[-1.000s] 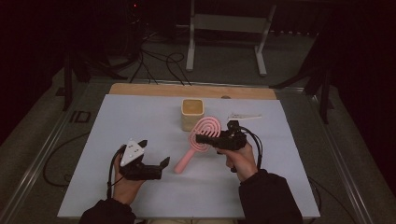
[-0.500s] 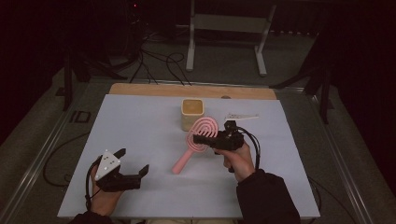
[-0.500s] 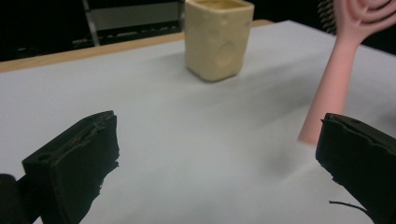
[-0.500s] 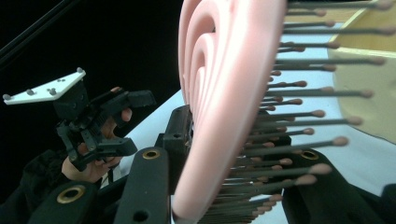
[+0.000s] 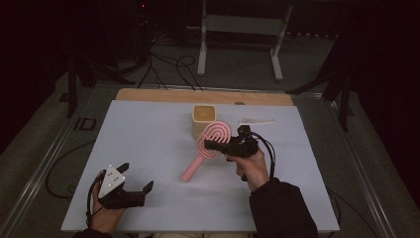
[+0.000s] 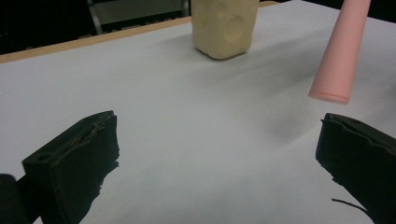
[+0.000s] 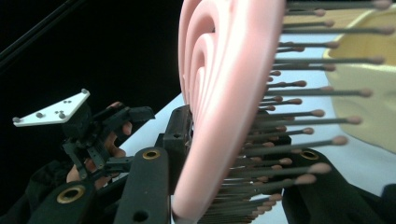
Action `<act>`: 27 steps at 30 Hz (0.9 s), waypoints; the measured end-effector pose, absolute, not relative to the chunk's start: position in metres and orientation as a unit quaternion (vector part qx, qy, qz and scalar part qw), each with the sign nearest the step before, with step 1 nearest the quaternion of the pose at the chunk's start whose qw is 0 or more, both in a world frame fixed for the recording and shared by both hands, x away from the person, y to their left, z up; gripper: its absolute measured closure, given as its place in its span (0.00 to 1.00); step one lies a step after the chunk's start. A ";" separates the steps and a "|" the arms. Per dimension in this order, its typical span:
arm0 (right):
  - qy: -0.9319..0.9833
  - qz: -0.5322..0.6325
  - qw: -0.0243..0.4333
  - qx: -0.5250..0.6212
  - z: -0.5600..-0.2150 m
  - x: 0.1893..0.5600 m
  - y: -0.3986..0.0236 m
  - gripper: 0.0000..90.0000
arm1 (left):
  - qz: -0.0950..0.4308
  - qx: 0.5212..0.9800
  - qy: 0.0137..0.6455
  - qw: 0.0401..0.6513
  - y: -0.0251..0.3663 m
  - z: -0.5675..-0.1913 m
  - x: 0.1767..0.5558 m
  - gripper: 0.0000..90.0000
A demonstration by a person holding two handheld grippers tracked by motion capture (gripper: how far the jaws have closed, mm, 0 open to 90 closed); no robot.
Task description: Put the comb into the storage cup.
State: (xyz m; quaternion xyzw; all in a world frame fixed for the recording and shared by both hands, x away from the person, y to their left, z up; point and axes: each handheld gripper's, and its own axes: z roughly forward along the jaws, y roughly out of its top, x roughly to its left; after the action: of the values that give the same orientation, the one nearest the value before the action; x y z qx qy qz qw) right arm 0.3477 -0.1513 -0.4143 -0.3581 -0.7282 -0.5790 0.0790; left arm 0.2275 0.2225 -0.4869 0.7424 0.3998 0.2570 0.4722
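I see a pink hairbrush (image 5: 208, 148) with a round head of concentric raised rings and a tapering handle. Its head is clamped edge-on between the jaws of my right claw (image 5: 212, 145), bristles (image 7: 299, 114) projecting to one side with small rounded tips. The handle slants away from that claw, downward toward my near side, its blunt end just above the white surface.

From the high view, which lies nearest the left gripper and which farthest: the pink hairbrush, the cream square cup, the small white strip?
From the left gripper:
1. Pink spiral hairbrush, handle end toward it, mid-table.
2. Cream square cup, behind the brush head.
3. Small white strip, far right.
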 end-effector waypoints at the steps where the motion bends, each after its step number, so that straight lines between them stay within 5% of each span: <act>1: -0.728 -0.581 0.078 -0.356 -0.412 0.348 -0.151 0.71 | 0.257 0.741 0.400 0.474 0.223 -0.487 0.228 0.00; 27: -0.725 -0.585 0.068 -0.358 -0.387 0.360 -0.149 0.71 | 0.261 0.744 0.399 0.468 0.216 -0.496 0.231 0.00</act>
State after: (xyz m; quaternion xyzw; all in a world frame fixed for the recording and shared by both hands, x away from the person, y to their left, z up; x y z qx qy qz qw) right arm 0.3599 -0.1494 -0.3873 -0.3583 -0.7246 -0.5849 0.0676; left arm 0.2305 0.2162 -0.4960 0.7439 0.3994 0.2607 0.4681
